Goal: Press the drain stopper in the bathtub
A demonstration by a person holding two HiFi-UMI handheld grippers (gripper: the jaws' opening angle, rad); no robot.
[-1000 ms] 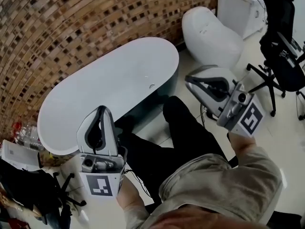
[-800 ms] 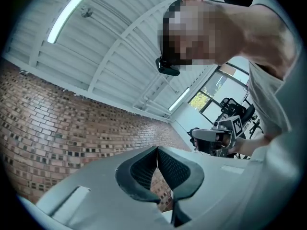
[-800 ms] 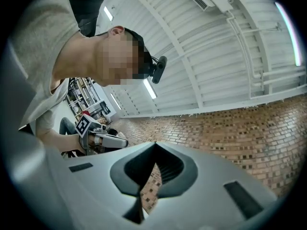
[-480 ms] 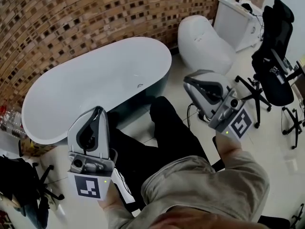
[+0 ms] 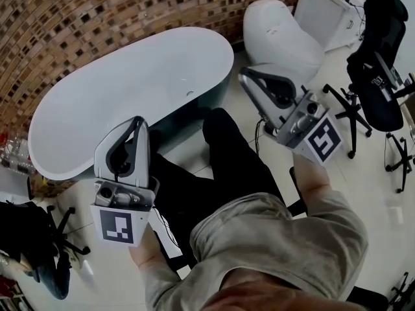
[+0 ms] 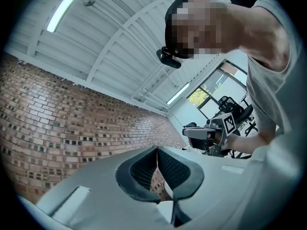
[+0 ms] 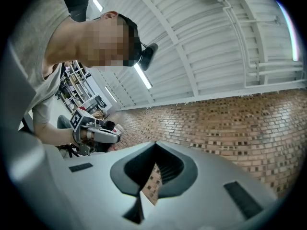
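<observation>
A white oval bathtub (image 5: 110,96) stands against the brick wall at the upper left of the head view. A small dark fitting (image 5: 190,94) sits on its near side; I cannot tell whether it is the stopper. My left gripper (image 5: 139,120) is held upright in front of the tub's near rim, jaws shut and empty. My right gripper (image 5: 243,72) hangs beside the tub's right end, also shut on nothing. Both gripper views point up at the wall and ceiling, with the left gripper (image 6: 157,148) and right gripper (image 7: 155,144) showing their tips together.
A white rounded seat (image 5: 282,34) and a white cabinet (image 5: 324,8) stand beyond the tub's right end. A black office chair (image 5: 379,76) is at the far right. Dark clutter (image 5: 32,258) sits on the floor at the lower left. The person's dark legs (image 5: 224,167) are between the grippers.
The right gripper has moved up and left, nearer the tub's right end. The left gripper has stayed about where it was. Both remain shut.
</observation>
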